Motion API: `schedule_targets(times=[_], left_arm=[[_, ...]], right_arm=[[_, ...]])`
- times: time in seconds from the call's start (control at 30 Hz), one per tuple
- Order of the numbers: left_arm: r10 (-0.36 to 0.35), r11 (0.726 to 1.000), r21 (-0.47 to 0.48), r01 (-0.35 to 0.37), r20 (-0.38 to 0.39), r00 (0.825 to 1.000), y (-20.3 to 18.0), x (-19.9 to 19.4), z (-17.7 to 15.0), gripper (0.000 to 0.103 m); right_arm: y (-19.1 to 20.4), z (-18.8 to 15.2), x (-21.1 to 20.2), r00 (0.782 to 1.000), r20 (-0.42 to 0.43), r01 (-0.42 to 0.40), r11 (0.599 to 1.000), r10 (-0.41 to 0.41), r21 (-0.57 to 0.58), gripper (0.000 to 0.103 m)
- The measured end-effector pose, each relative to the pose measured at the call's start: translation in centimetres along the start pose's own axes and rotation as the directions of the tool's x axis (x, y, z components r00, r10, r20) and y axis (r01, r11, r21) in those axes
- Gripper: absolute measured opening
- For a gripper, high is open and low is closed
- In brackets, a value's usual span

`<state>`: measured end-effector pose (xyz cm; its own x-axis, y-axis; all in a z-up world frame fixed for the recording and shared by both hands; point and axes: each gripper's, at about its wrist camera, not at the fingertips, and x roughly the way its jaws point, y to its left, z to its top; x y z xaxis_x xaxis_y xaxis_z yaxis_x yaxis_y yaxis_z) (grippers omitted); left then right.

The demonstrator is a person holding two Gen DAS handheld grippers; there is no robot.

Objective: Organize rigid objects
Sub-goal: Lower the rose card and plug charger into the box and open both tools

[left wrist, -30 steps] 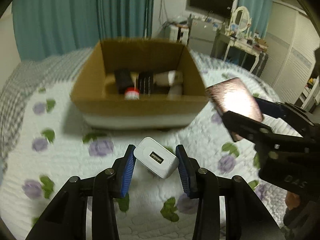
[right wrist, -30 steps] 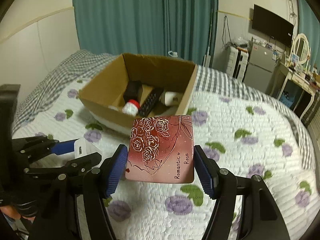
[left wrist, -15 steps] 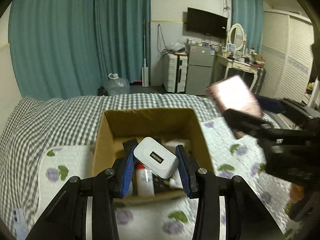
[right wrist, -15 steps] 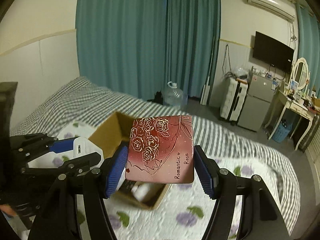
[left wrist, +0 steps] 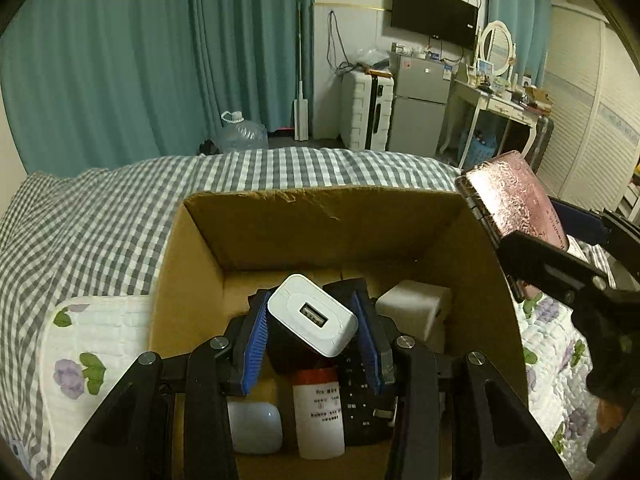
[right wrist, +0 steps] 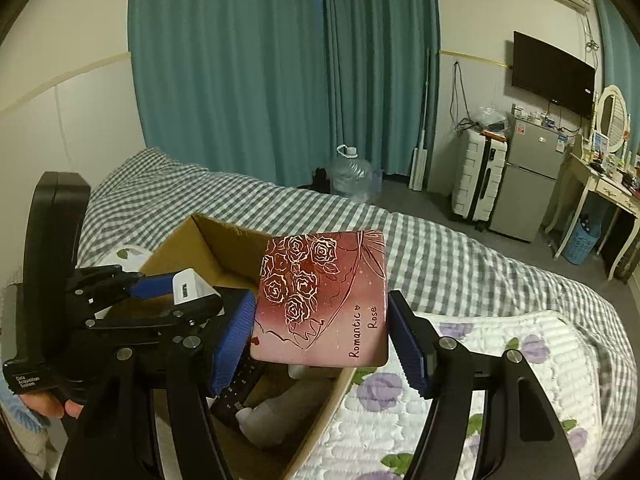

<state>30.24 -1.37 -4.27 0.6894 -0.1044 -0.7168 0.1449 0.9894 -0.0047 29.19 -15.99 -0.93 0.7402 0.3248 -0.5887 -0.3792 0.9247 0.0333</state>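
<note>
I've got the left tool (left wrist: pixel 312 338) clamped on the white USB charger (left wrist: pixel 312 318), held between the blue pads (left wrist: pixel 253 346), port end facing the camera. It hangs above the open cardboard box (left wrist: pixel 320 220), over the box's contents. Below it in the box: a white bottle with a red cap (left wrist: pixel 319 412), a black remote (left wrist: pixel 362 404), a white rounded object (left wrist: pixel 254 426) and a white block (left wrist: pixel 414 306) (can't ID the last two).

Right tool (right wrist: pixel 320 334) is clamped on the pink rose tin (right wrist: pixel 322 298), flat lid facing the camera, "Romantic Rose" lettering readable. In the right wrist view the tin overlaps the box's right wall (right wrist: pixel 320 412); whether it's over the inside or just beside the rim I can't tell. The box sits on the bed (right wrist: pixel 480 280), on the floral quilt (right wrist: pixel 500 360).
</note>
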Motion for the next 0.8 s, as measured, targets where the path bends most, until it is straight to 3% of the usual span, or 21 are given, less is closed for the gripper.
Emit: schedule_targets(times=[0.2,0.5,0.8], left_arm=[[0.028,0.999,-0.017,-0.027,0.026,0.999,0.4,-0.4,-0.1,0.047],[0.066,0.994,-0.089,-0.058,0.083,0.994,2.6,-4.3,-0.8,0.057],[0.073,0.995,-0.079,-0.068,0.071,0.995,4.1,-3.8,-2.5,0.058]], right_arm=[[0.0,-0.1,0.5,1.000,0.004,-0.006,1.000,0.006,0.008,0.066],[0.7,0.3,-0.3,1.000,0.016,-0.005,1.000,0.005,0.012,0.066],[2.6,-0.7,4.0,0.998,-0.060,-0.033,0.999,0.032,-0.013,0.066]])
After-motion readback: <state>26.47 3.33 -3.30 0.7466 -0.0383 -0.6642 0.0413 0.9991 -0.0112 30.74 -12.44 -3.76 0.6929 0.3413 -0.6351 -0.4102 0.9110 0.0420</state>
